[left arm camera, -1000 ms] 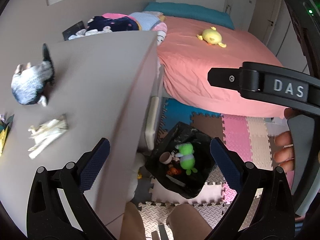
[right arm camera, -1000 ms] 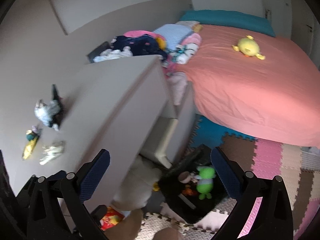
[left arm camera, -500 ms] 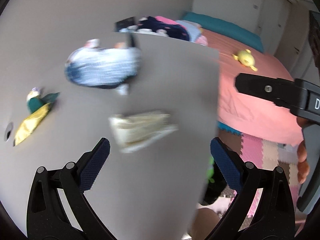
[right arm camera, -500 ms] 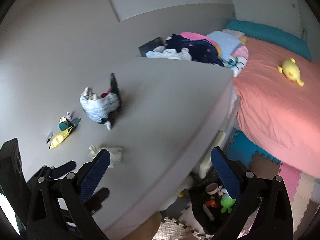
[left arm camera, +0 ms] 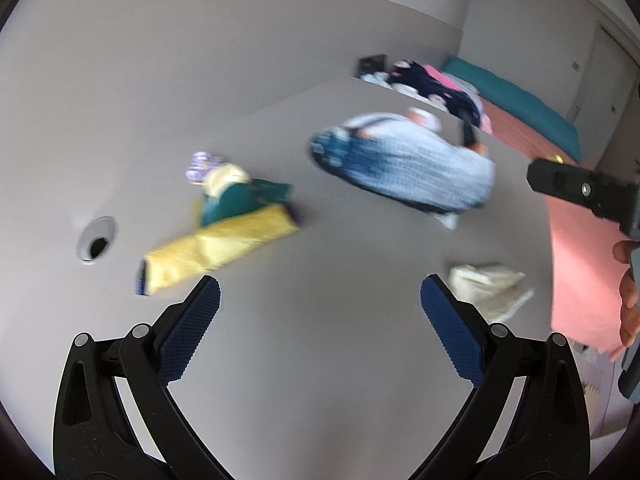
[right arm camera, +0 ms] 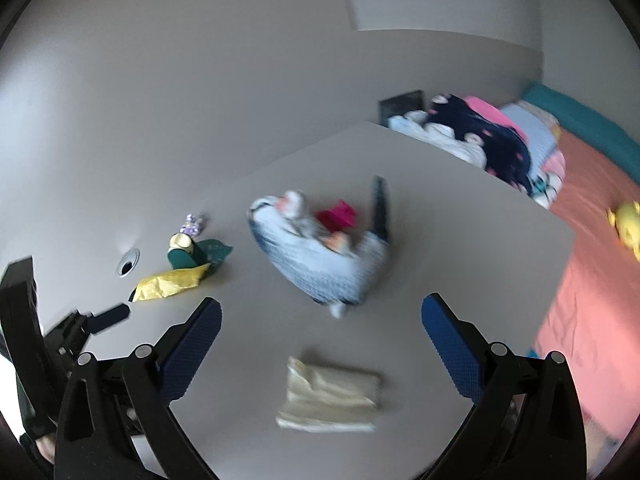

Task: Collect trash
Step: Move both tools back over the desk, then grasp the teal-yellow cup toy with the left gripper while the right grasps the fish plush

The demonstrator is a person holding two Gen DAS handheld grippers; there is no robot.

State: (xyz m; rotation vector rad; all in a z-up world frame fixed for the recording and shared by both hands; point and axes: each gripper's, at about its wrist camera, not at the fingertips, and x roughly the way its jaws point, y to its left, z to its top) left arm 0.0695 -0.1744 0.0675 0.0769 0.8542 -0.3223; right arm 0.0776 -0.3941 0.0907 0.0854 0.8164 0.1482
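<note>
On the grey desk (left arm camera: 320, 360) lie a yellow wrapper (left arm camera: 216, 250) with green scraps (left arm camera: 240, 200), and a crumpled cream tissue (left arm camera: 486, 288). My left gripper (left arm camera: 320, 320) hovers open over the desk, the yellow wrapper just beyond its left finger. In the right wrist view the cream tissue (right arm camera: 330, 394) lies between the open fingers of my right gripper (right arm camera: 320, 338). The yellow wrapper (right arm camera: 170, 284) and green scraps (right arm camera: 200, 254) sit at that view's left, near the left gripper's finger (right arm camera: 108, 316). Both views are motion-blurred.
A blue-white pouch (left arm camera: 404, 168), also in the right wrist view as the pouch (right arm camera: 320, 256) with red and dark items, lies mid-desk. A cable hole (left arm camera: 96, 240) is at the left. A pink bed (right arm camera: 600, 260) with a clothes pile (right arm camera: 480, 136) and a yellow toy (right arm camera: 628, 228) lies right of the desk.
Both grippers have swung left from the floor and the black bag to over the desk. The wrapper and tissue now sit close ahead. Both stay open.
</note>
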